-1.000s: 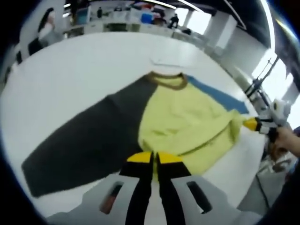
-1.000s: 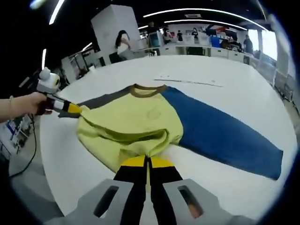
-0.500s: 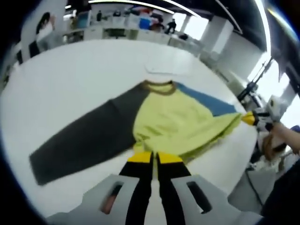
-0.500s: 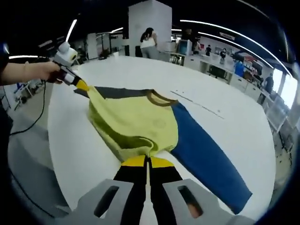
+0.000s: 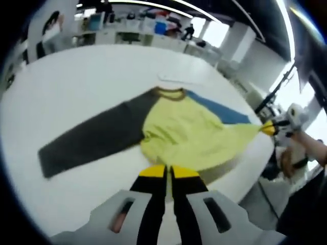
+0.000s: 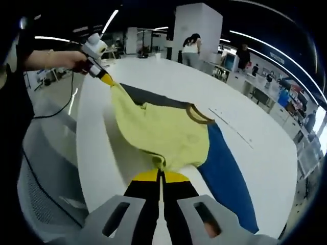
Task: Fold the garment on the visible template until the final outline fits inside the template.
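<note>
A long-sleeved shirt lies on the white table [image 5: 76, 87], with a yellow body [image 5: 184, 132], a brown collar [image 5: 168, 93], a dark grey sleeve [image 5: 87, 143] and a blue sleeve [image 5: 219, 109]. My left gripper [image 5: 166, 171] is shut on one corner of the yellow hem. My right gripper [image 6: 161, 174] is shut on the other corner. The hem is raised and stretched taut between them. In the right gripper view the yellow body [image 6: 163, 130] runs up to the left gripper [image 6: 106, 78], and the blue sleeve [image 6: 225, 178] lies flat. The right gripper [image 5: 268, 128] shows at the table's right edge.
A thin line marking [image 6: 230, 125] crosses the table [image 6: 265, 102] beyond the collar. A grey chair [image 6: 46, 184] stands off the table's near edge. A person [image 6: 193, 48] stands at desks far behind. Hands [image 6: 56, 58] hold the grippers.
Both grippers have drawn the hem back and apart, so the bunched yellow body now lies stretched out. Both views have pulled away from the collar.
</note>
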A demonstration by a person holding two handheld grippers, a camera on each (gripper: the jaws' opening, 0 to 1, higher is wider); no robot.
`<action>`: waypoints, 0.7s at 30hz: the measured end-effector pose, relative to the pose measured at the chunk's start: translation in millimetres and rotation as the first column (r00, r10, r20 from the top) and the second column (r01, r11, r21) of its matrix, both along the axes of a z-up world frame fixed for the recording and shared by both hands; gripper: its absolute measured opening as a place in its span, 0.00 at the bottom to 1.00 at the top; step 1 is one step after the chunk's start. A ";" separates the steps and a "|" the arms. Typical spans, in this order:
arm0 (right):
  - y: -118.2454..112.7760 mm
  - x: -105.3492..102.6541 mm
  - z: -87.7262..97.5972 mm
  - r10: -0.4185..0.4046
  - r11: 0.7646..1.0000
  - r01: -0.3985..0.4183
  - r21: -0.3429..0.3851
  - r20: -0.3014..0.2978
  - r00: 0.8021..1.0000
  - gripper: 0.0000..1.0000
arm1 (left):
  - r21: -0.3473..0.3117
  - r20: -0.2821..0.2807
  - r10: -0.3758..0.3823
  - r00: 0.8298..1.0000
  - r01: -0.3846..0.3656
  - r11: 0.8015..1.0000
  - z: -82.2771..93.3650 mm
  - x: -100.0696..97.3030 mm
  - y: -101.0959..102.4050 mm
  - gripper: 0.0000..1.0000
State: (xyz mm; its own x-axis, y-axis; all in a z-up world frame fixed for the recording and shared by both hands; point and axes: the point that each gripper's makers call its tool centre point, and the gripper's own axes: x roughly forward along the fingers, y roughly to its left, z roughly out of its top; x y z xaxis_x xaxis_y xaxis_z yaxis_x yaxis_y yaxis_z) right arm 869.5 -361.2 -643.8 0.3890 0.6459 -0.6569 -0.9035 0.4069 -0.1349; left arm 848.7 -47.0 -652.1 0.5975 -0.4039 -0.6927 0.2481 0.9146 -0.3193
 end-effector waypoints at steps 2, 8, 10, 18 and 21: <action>-0.2 -2.0 2.3 0.006 1.000 -0.006 0.003 0.000 1.000 0.01 | -0.008 0.007 0.004 1.000 -0.004 1.000 5.0 -2.0 0.4 0.00; -4.0 4.0 16.4 0.008 1.000 -0.008 0.023 0.014 1.000 0.01 | -0.115 0.056 0.063 0.996 -0.056 0.992 39.5 9.4 1.4 0.00; -7.5 9.8 22.8 0.015 1.000 -0.015 0.009 0.032 0.999 0.01 | -0.125 0.072 0.072 0.995 -0.063 0.990 51.2 16.0 3.8 0.00; -19.2 27.7 46.8 0.080 0.996 -0.076 -0.056 0.083 0.993 0.01 | -0.097 0.144 0.062 0.988 -0.048 0.994 85.9 37.1 12.0 0.00; -20.1 27.7 52.2 0.118 0.990 -0.111 -0.082 0.092 0.989 0.01 | -0.111 0.155 0.067 0.986 -0.050 0.993 94.8 39.5 13.7 0.00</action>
State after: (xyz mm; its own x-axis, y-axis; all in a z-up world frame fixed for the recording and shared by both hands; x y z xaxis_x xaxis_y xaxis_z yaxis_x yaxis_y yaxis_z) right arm 897.2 -381.3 -591.7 0.3794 0.6389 -0.6692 -0.9247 0.2869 -0.2504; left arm 888.2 -33.3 -557.3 0.7208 -0.4316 -0.5424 0.2505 0.8918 -0.3768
